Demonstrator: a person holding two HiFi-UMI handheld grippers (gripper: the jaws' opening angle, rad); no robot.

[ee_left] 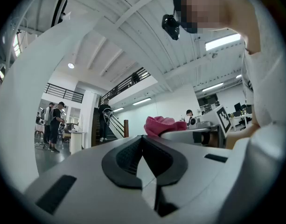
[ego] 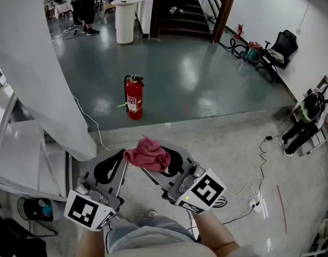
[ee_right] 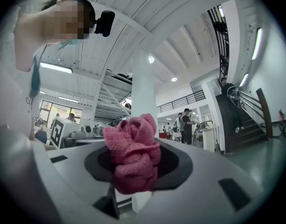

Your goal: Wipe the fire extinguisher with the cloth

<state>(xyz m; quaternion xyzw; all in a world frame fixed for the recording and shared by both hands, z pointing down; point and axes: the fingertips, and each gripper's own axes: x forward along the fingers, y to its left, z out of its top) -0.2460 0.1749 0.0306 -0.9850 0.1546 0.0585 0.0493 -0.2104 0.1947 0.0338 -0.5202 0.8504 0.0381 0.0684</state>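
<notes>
A red fire extinguisher (ego: 134,97) stands upright on the grey floor, well ahead of both grippers. A bunched pink cloth (ego: 147,154) is clamped in my right gripper (ego: 162,165), which is shut on it; in the right gripper view the cloth (ee_right: 133,153) bulges up between the jaws. My left gripper (ego: 114,164) sits just left of the cloth with its jaws shut and nothing between them. From the left gripper view the cloth (ee_left: 159,125) shows beyond the closed jaws (ee_left: 143,160). Both grippers tilt upward, close to the person's body.
A white slanted column (ego: 40,74) and a white frame stand at the left. A white cable (ego: 91,125) runs on the floor near the extinguisher. A white round pillar (ego: 124,19), stairs (ego: 180,9) and people lie farther back. Black cables and a chair (ego: 279,47) are at the right.
</notes>
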